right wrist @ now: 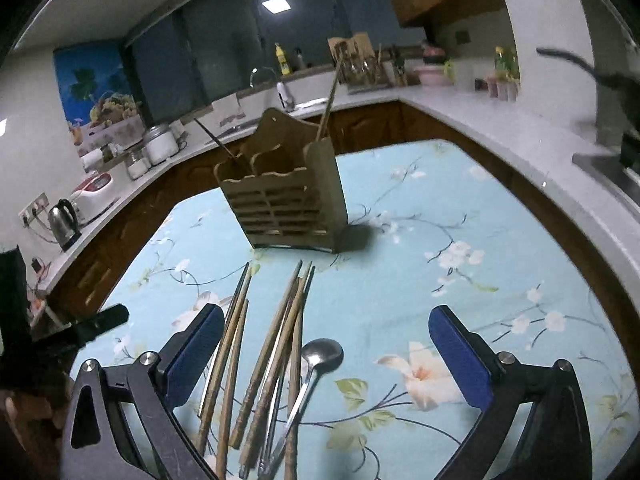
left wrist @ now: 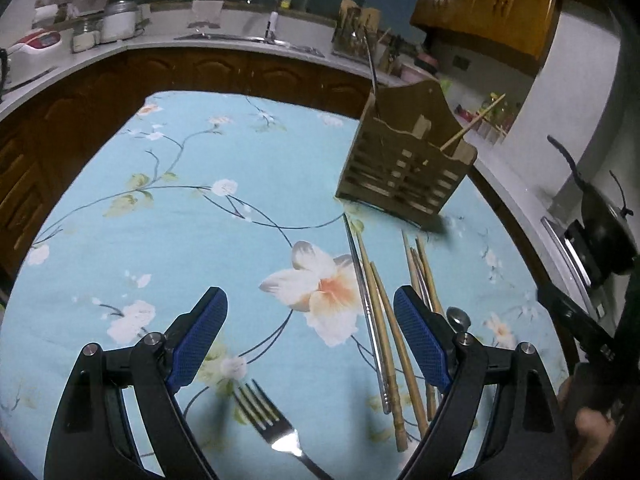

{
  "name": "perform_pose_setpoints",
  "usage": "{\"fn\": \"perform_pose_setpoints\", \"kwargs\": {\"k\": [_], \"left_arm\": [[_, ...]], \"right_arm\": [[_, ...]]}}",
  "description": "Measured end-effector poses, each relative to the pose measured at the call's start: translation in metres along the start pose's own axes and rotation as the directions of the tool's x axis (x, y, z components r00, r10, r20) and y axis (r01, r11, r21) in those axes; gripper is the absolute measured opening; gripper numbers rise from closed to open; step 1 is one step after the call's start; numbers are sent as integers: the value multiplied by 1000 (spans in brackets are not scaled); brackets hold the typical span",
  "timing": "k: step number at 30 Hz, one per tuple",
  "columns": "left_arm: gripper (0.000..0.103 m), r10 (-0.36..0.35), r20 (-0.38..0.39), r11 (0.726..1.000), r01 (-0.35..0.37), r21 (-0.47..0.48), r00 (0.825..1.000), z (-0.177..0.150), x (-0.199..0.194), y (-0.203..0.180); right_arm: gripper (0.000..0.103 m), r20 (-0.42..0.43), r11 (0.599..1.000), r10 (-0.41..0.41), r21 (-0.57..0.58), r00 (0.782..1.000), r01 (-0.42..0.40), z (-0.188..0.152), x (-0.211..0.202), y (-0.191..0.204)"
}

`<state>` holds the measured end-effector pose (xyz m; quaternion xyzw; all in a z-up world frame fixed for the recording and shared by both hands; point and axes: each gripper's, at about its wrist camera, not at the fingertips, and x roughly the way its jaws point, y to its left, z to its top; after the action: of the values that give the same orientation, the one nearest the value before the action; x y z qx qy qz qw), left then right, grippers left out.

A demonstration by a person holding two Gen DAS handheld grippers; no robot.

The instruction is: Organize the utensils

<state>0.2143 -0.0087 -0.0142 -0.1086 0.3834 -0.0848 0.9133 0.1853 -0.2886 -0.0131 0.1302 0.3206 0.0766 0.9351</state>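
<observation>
A slatted wooden utensil holder [left wrist: 404,166] stands on the blue floral tablecloth [left wrist: 200,208]; it holds a wooden chopstick and a thin metal one. It also shows in the right wrist view [right wrist: 286,204]. Wooden and metal chopsticks [left wrist: 384,320] lie in front of it, with a metal spoon [left wrist: 459,317] beside them and a fork [left wrist: 268,420] nearer me. My left gripper [left wrist: 310,320] is open and empty above the cloth, left of the chopsticks. My right gripper [right wrist: 326,338] is open and empty over the chopsticks [right wrist: 272,360] and spoon [right wrist: 320,356].
A white kitchen counter [left wrist: 224,40] with sink, jars and a rice cooker curves around the table. A kettle [right wrist: 64,222] stands at the left. A black pan [left wrist: 600,232] sits on the stove at the right. The other gripper's black body [left wrist: 580,332] shows at the right edge.
</observation>
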Motion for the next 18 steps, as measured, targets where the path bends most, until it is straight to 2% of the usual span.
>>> {"fn": "perform_pose_setpoints", "kwargs": {"k": [1, 2, 4, 6, 7, 9, 13, 16, 18], "left_arm": [[87, 0, -9, 1000, 0, 2, 1000, 2, 4, -1], [87, 0, -20, 1000, 0, 5, 1000, 5, 8, -3], [87, 2, -50, 1000, -1, 20, 999, 11, 18, -7], [87, -1, -60, 1000, 3, 30, 998, 17, 26, -9], [84, -9, -65, 999, 11, 33, 998, 20, 31, -11], [79, -17, -81, 999, 20, 38, 997, 27, 41, -13], [59, -41, -146, 997, 49, 56, 989, 40, 68, -20], [52, -48, -178, 996, 61, 68, 983, 48, 86, -26], [51, -33, -185, 995, 49, 82, 982, 53, 97, -29]], "right_arm": [[99, -22, 1000, 0, -1, 1000, 0, 2, 7, 0], [93, -38, 1000, 11, 2, 999, -11, 4, 12, 0], [75, -90, 999, 33, 23, 995, -31, 8, 29, -2], [44, -150, 998, 57, 47, 987, -51, 10, 46, -3], [39, -172, 995, 83, 66, 982, -73, 12, 54, -4], [37, -198, 990, 116, 98, 973, -98, 15, 68, -6], [32, -221, 988, 139, 99, 965, -120, 25, 88, -2], [32, -241, 988, 143, 93, 960, -124, 32, 102, 2], [31, -253, 989, 140, 89, 957, -122, 34, 110, 3]]}}
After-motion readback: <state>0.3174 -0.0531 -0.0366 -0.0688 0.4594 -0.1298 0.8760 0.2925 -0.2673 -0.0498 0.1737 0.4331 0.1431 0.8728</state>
